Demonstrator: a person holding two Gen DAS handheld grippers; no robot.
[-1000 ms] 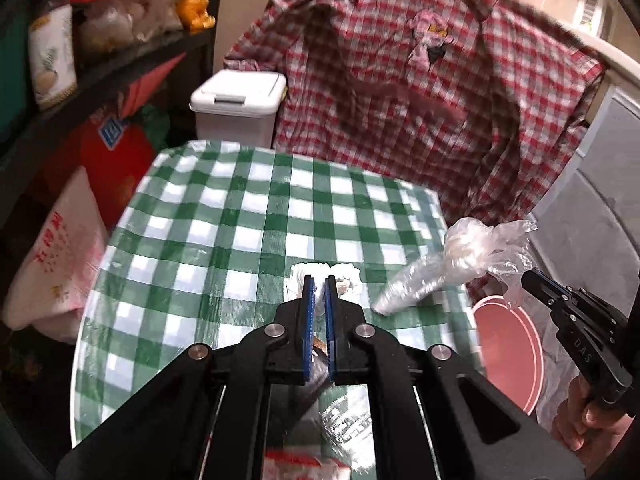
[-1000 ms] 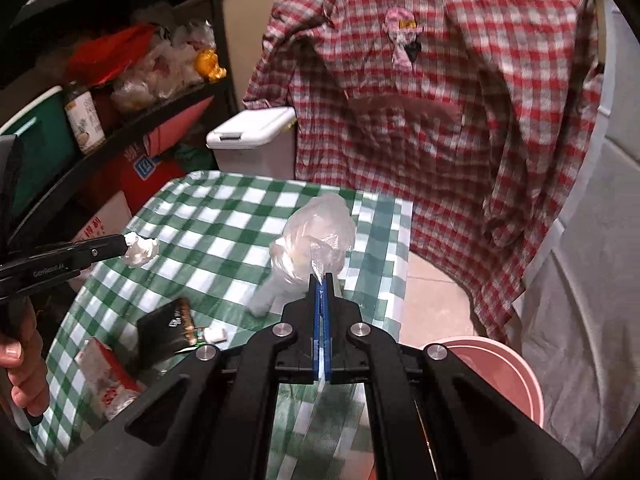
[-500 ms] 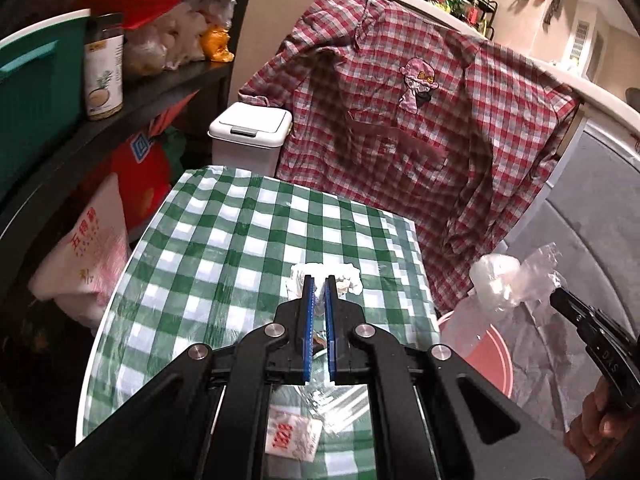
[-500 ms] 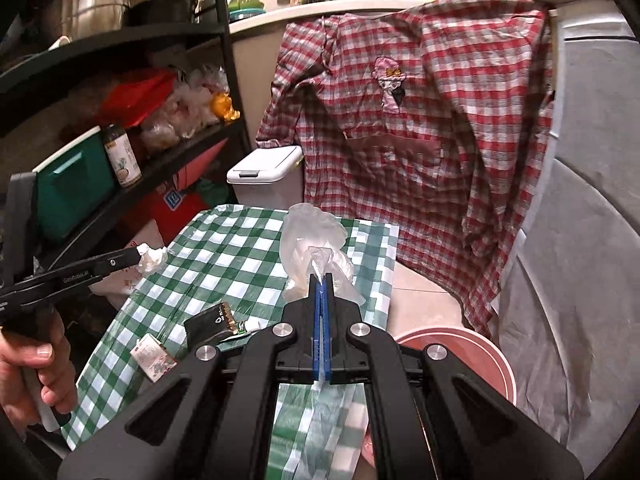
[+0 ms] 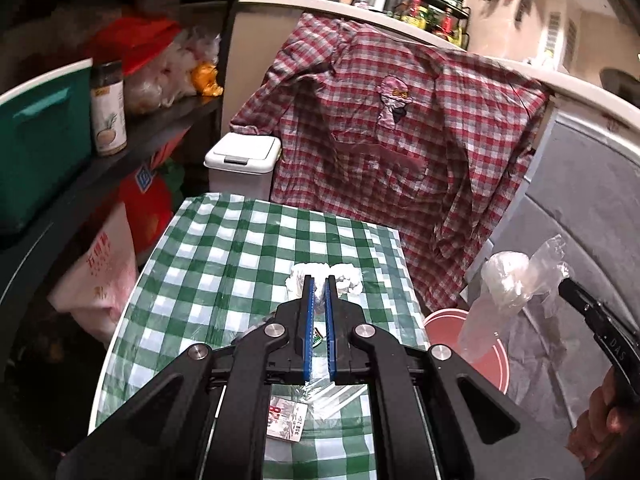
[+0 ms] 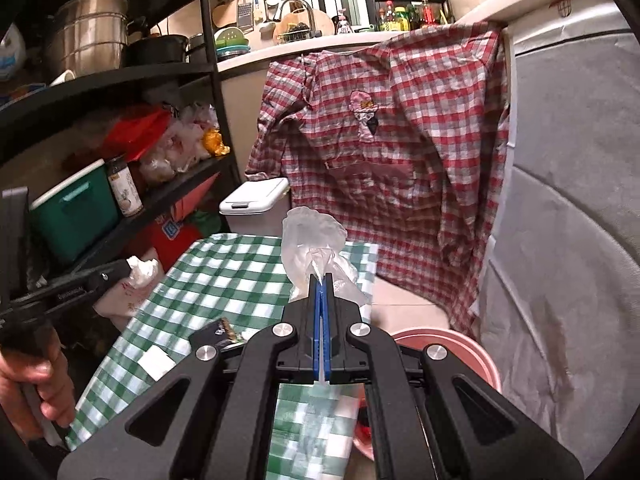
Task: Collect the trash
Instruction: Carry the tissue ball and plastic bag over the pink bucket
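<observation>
left gripper (image 5: 318, 280) pinching crumpled white tissue wad (image 5: 344, 276) above green-checked table (image 5: 224, 248) | right gripper (image 6: 322, 278) clamped on clear crinkled plastic bag (image 6: 310, 236), over pink round bin (image 6: 452, 344) at right | nothing binned yet | left: black wrapper (image 6: 218, 330), white label (image 5: 286, 422) near edge

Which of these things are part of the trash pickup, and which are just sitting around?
Part of the job:
- tissue wad in left claw
- plastic bag in right claw
- pink bucket
- wrappers on table

Just around:
- checked shirt
- white bin
- green box
</observation>
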